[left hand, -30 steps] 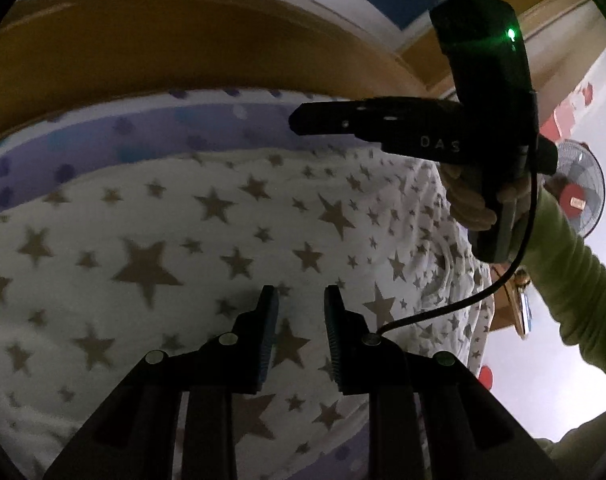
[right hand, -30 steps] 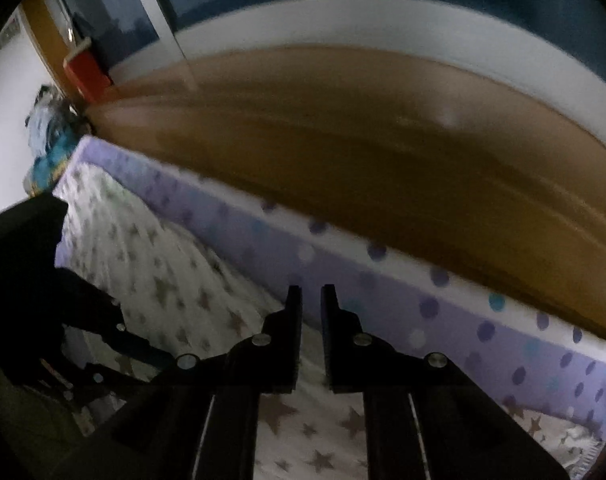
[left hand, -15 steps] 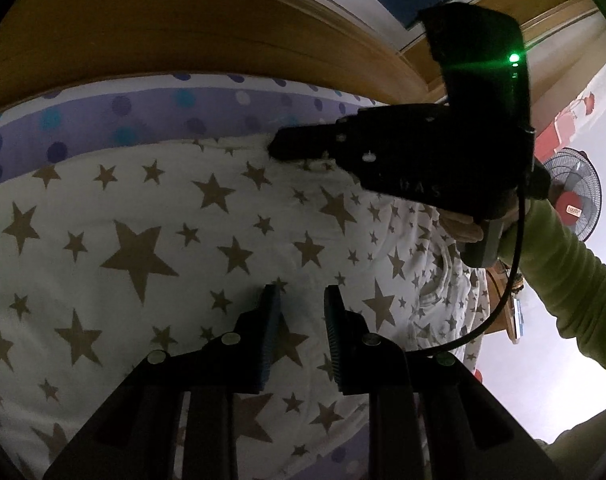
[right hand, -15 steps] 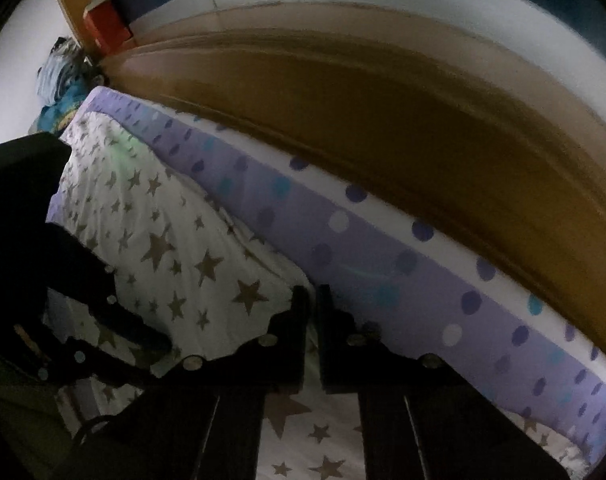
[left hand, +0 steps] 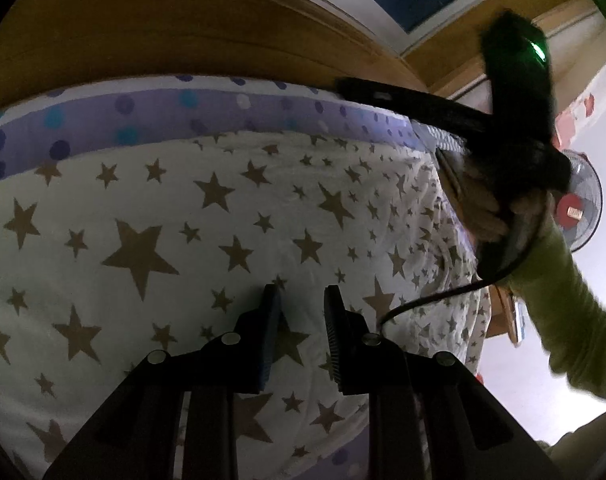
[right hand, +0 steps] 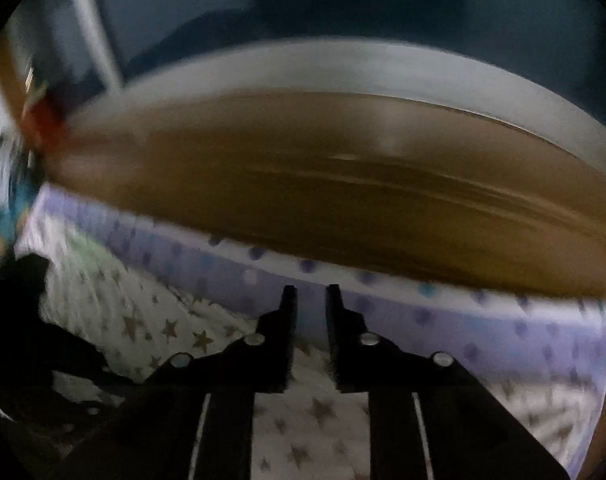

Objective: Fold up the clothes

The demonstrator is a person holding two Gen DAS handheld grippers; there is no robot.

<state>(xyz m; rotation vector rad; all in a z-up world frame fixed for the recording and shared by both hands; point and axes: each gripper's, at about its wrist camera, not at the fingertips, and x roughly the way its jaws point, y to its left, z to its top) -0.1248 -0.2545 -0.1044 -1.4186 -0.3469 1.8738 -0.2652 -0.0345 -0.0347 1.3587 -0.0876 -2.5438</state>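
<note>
Lying spread flat across the bed, a white cloth (left hand: 231,216) printed with brown stars is seen, its long axis running side to side along the purple dotted sheet (left hand: 151,116) and the wooden headboard (left hand: 163,28) beyond; its right end is rumpled. The left tongs (left hand: 299,300) are held slightly apart just over the cloth, with nothing gripped. The right tongs (right hand: 311,300), blurred, are seen opening over the cloth's far edge, nothing between them, carried by a hand (left hand: 487,216) in a green sleeve (left hand: 575,300).
</note>
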